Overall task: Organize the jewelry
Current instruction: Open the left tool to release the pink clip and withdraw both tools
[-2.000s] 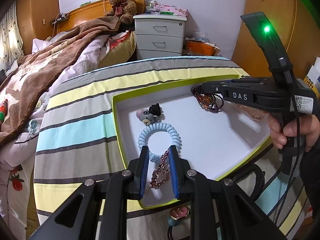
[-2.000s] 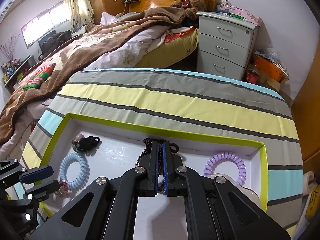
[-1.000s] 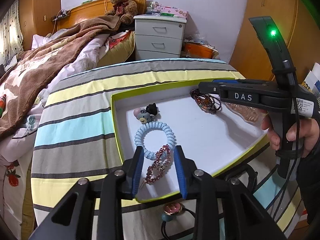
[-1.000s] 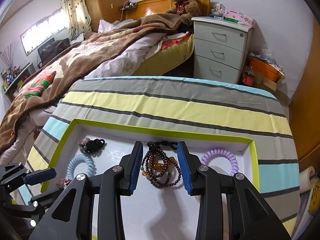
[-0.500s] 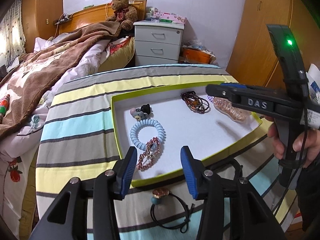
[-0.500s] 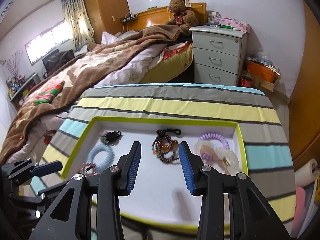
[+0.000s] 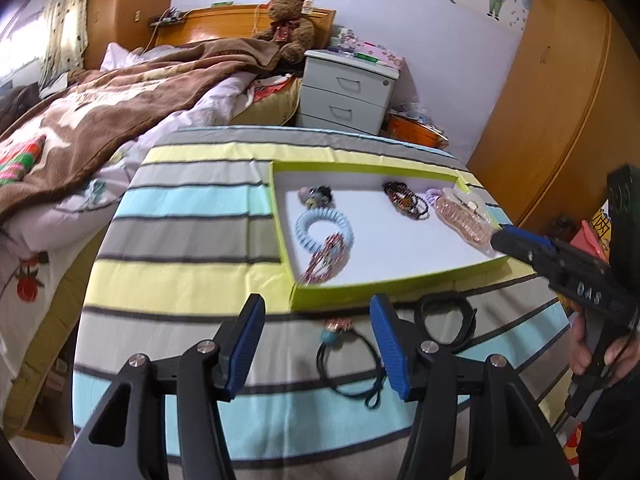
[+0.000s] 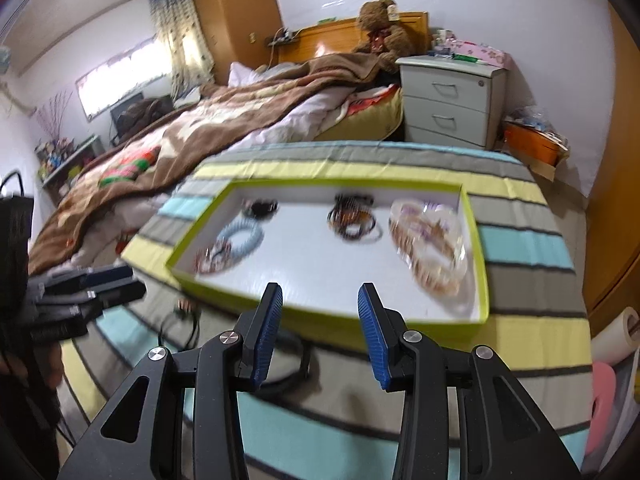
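My left gripper (image 7: 316,344), its jaws just opened and holding nothing, hangs right over the black hair tie (image 7: 348,364) on the striped cloth, outside the green-rimmed tray (image 7: 400,282). My right gripper (image 8: 320,334), spread and empty, sits farther off.

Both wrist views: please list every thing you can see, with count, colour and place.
tray: 1, white with green rim, on striped cloth
striped cloth: 1, yellow, grey, blue, covers table
spiral hair tie: 1, light blue, tray's left part
beaded bracelet: 1, red, tray's near left corner
dark bead bracelets: a bunch, tray's back
black hair tie: 1, on cloth outside tray
black ring: 1, on cloth near tray
teddy bear: 1, brown, on bed
nightstand: 1, grey-white, beside bed
left gripper: open, empty
right gripper: open, empty
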The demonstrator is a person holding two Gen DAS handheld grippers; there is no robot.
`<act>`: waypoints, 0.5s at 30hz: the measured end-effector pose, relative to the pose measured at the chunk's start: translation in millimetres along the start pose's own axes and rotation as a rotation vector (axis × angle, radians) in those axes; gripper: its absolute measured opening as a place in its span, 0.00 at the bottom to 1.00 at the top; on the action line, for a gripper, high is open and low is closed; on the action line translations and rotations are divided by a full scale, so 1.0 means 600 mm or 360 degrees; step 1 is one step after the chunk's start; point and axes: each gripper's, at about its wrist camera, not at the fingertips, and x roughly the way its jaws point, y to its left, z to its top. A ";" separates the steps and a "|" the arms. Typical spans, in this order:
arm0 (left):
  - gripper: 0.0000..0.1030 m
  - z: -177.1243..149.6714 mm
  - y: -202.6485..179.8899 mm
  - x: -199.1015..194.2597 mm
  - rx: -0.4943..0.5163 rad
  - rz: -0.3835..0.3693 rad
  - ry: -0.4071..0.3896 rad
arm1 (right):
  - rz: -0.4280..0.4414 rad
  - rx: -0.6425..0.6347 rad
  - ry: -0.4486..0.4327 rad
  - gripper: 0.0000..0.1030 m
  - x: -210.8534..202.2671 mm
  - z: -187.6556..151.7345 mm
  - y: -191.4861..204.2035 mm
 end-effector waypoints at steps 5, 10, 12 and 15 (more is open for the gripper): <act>0.56 -0.025 0.019 -0.006 -0.0053 -0.0009 0.0014 | 0.0012 -0.0055 0.0136 0.39 0.027 -0.029 0.004; 0.56 -0.040 0.035 -0.005 -0.0098 -0.0018 0.0037 | 0.0024 -0.0071 0.0203 0.39 0.046 -0.042 0.016; 0.56 -0.044 0.039 -0.004 -0.0104 -0.0021 0.0046 | 0.0007 -0.0092 0.0232 0.39 0.052 -0.046 0.020; 0.56 -0.051 0.044 -0.006 -0.0112 -0.0024 0.0054 | -0.0032 -0.0117 0.0252 0.39 0.057 -0.051 0.026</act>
